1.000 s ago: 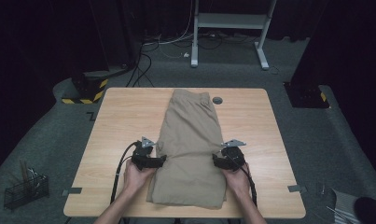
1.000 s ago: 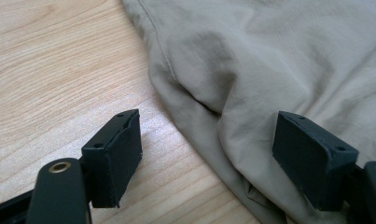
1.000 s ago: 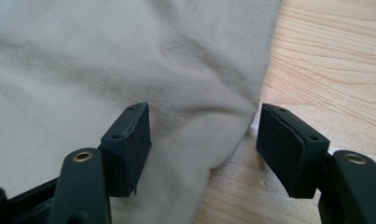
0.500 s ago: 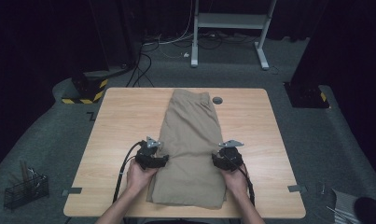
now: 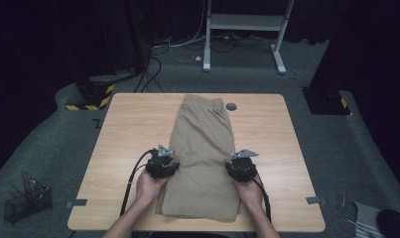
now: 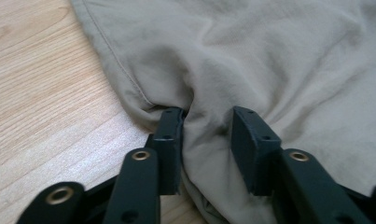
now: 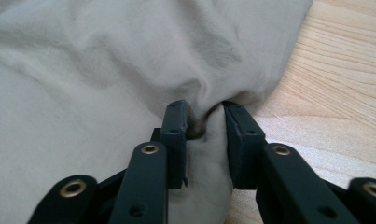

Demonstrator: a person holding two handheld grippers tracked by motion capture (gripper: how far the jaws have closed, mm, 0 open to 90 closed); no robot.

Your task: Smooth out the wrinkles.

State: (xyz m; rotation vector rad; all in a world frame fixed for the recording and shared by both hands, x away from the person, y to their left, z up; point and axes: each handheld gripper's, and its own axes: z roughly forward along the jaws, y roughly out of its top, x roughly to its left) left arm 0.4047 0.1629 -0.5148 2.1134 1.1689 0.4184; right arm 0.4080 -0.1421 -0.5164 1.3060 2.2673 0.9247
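High view: I am pinching one pair of trousers (image 5: 203, 153), lying lengthwise mid-table (image 5: 123, 129). My two grippers, left gripper (image 5: 164, 166) and right gripper (image 5: 238, 167), have just been closing from wide open; each is now bunching a fold at the trousers' side edges, readying a lift.

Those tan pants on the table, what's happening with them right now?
A person is working on the tan pants, which lie folded lengthwise on the wooden table. The left gripper sits at one long edge and the right gripper at the opposite one, about midway along. Both have just been closing, and each now has a bunched fold of fabric between its fingers. The cloth has not yet been lifted.
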